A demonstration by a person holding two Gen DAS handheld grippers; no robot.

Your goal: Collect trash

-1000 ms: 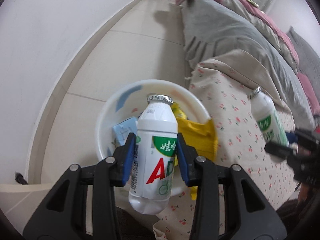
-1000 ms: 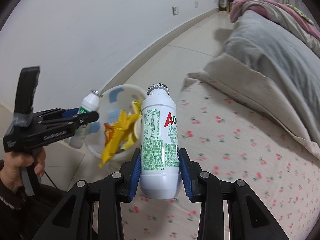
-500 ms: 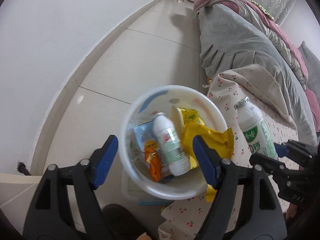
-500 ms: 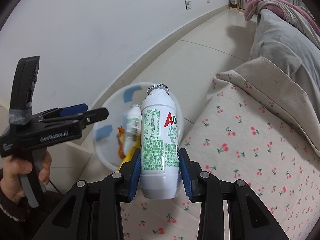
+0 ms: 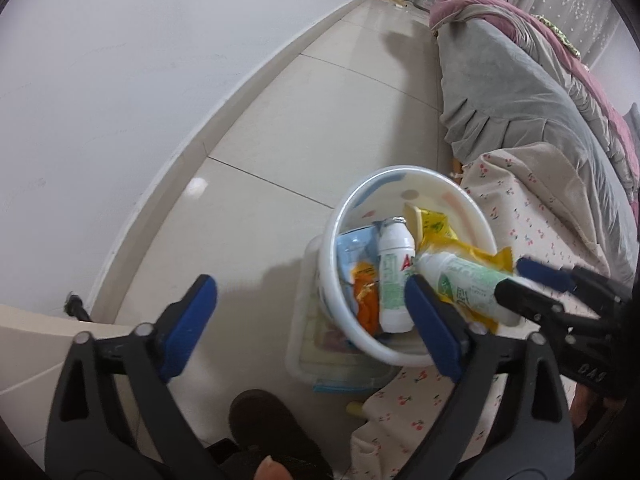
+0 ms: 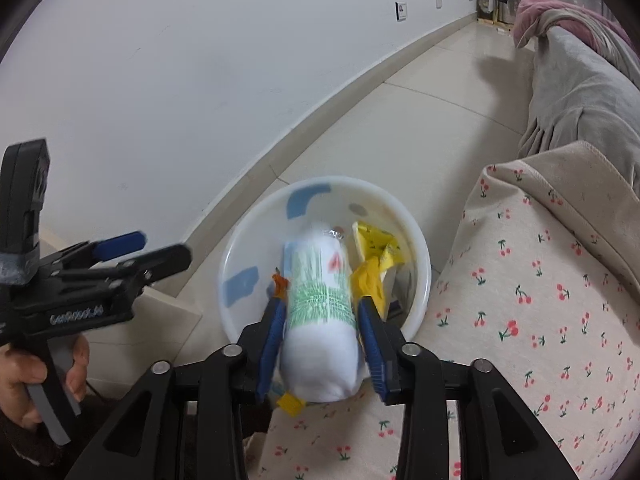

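Note:
A white round bin stands on the floor beside the bed, holding yellow and orange wrappers. One white bottle with a green label lies inside it. My left gripper hangs left of the bin, its jaws opening wide with nothing between them. My right gripper is over the bin's near rim with its jaws opening. A second white bottle sits blurred between its blue pads, neck tipped down into the bin, slipping free.
The bed's cherry-print sheet borders the bin on the right, with a grey blanket and a pink blanket beyond. A clear plastic box lies under the bin. A dark slipper is near. The white wall runs along the tiled floor.
My left gripper opened and let its bottle fall into the bin, then shifted left. My right gripper moved over the bin, and its jaws widened around its bottle, which tips downward.

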